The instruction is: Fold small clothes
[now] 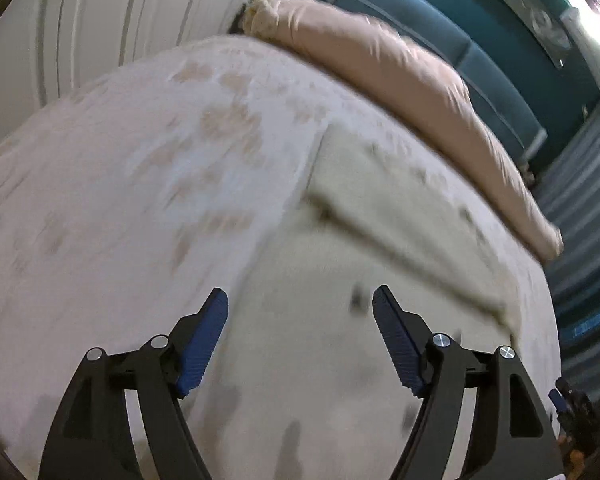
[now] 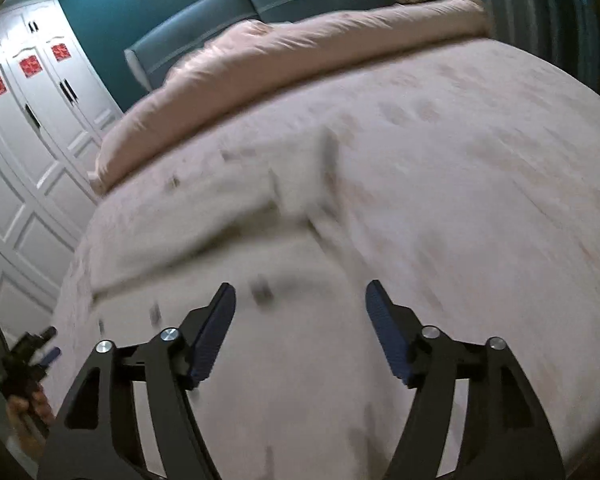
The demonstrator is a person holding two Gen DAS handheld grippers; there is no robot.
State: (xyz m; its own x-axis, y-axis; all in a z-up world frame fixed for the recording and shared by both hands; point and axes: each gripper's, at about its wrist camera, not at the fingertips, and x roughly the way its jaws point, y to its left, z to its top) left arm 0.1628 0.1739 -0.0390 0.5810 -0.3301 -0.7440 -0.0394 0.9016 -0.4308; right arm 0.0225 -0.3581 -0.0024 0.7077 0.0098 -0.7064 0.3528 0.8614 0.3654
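Left gripper [image 1: 300, 300] and right gripper [image 2: 300, 296]: jaws spread wide, nothing between the pads, both hanging over the garment. Pale garment [image 1: 380, 216] lies flat on the bed [image 1: 120, 180], on the near side of the rolled pink duvet [image 1: 400, 72], part-folded with one layer lapped over. Judgement: thin, light, limp cloth; it'll sag and slide on the sheet. Pinch it at corners or along the folded edge, never mid-panel. Frames blurred, detail uncertain.

Cream garment [image 1: 380, 240] with dark specks; pinkish patterned bedspread [image 1: 140, 160]; peach duvet [image 1: 400, 80]; teal headboard [image 2: 260, 4].
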